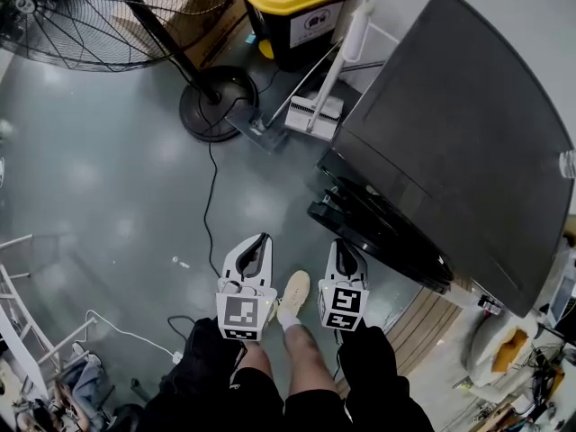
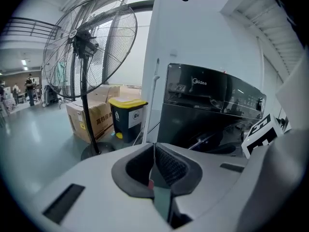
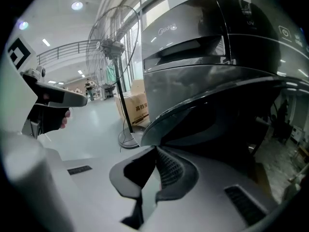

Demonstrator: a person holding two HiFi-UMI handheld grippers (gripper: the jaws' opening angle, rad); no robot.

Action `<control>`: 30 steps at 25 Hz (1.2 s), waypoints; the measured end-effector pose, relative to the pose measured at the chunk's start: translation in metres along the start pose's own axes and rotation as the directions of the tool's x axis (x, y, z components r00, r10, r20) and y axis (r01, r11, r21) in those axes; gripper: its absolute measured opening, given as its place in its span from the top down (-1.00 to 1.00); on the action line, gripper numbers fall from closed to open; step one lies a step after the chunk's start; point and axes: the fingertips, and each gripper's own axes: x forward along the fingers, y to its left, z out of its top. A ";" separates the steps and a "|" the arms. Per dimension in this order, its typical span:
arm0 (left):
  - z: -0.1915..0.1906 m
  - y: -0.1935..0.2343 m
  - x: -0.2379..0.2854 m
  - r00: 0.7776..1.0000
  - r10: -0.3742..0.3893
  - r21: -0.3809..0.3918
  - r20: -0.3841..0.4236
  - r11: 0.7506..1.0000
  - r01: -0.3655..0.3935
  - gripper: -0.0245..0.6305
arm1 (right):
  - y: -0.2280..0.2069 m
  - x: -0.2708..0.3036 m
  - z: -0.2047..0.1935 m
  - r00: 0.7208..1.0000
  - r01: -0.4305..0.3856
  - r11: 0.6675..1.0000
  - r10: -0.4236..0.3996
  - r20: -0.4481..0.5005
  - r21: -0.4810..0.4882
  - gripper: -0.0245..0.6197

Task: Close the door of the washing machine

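The right hand-held gripper (image 1: 342,246), jaws pressed together on nothing, sits just beside the open door (image 1: 382,237), which stands ahead and to its right, out from the washing machine (image 1: 459,124). The left hand-held gripper (image 1: 259,241), equally closed and empty, is farther off.

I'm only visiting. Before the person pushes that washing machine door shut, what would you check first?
1. Door hangs open, ready to be pushed: ok.
2. Right gripper has its jaws together with nothing in them: ok.
3. Left gripper has its jaws together with nothing in them: ok.
4. Right gripper touching the door: cannot tell. It is close to the rim.
5. Nothing hanging out of the drum: cannot tell. The opening is too dark.
6. Floor cable lies away from the door: ok.
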 end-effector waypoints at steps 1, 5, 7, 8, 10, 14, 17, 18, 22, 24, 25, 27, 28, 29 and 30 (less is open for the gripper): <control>0.000 0.000 0.002 1.000 0.002 -0.001 0.000 1.000 -0.002 0.83 | -0.002 0.002 0.001 1.000 0.000 1.000 0.000 0.001 -0.002 0.87; 0.003 -0.003 0.005 1.000 0.008 -0.009 0.000 1.000 -0.008 0.83 | -0.008 0.006 0.006 1.000 -0.003 1.000 0.003 0.004 -0.006 0.87; 0.004 -0.003 0.007 1.000 0.011 -0.012 0.000 1.000 -0.011 0.83 | -0.009 0.007 0.007 1.000 -0.005 1.000 0.005 0.003 -0.011 0.87; 0.004 -0.003 0.009 1.000 0.012 -0.012 0.000 1.000 -0.012 0.83 | -0.009 0.008 0.008 1.000 -0.007 1.000 0.007 0.003 -0.013 0.87; 0.004 -0.005 0.013 1.000 0.014 -0.015 0.002 1.000 -0.014 0.83 | -0.012 0.009 0.008 1.000 -0.010 1.000 0.010 0.004 -0.012 0.87; 0.007 -0.006 0.019 1.000 0.015 -0.018 0.004 1.000 -0.015 0.83 | -0.015 0.012 0.009 1.000 -0.006 1.000 0.006 0.002 -0.011 0.87; 0.010 -0.005 0.022 1.000 0.015 -0.014 0.003 1.000 -0.015 0.83 | -0.016 0.013 0.011 1.000 -0.003 1.000 0.003 0.002 -0.012 0.87; 0.011 -0.005 0.022 1.000 0.015 -0.013 0.003 1.000 -0.015 0.83 | -0.016 0.013 0.011 1.000 -0.003 1.000 0.003 0.005 -0.007 0.88; 0.013 -0.004 0.022 1.000 0.017 -0.010 0.006 1.000 -0.017 0.83 | -0.018 0.013 0.014 1.000 0.006 1.000 -0.006 0.018 0.007 0.88; 0.013 -0.004 0.021 1.000 0.018 -0.010 0.007 1.000 -0.018 0.83 | -0.018 0.014 0.015 1.000 0.011 1.000 -0.011 0.023 0.008 0.88; 0.013 -0.004 0.022 1.000 0.017 -0.009 0.007 1.000 -0.017 0.83 | -0.018 0.015 0.015 1.000 0.012 1.000 -0.012 0.025 0.004 0.88; 0.012 -0.005 0.022 1.000 0.015 -0.007 0.007 1.000 -0.015 0.83 | -0.019 0.015 0.015 1.000 0.013 1.000 -0.013 0.028 -0.003 0.88; 0.012 -0.006 0.022 1.000 0.014 -0.007 0.006 1.000 -0.014 0.83 | -0.019 0.016 0.015 1.000 0.013 1.000 -0.013 0.027 -0.002 0.88; 0.012 -0.007 0.022 1.000 0.013 -0.006 0.006 1.000 -0.013 0.83 | -0.019 0.016 0.015 1.000 0.012 1.000 -0.012 0.026 0.000 0.88; 0.012 -0.008 0.022 1.000 0.012 -0.005 0.006 1.000 -0.012 0.83 | -0.019 0.016 0.015 1.000 0.011 1.000 -0.011 0.025 0.001 0.88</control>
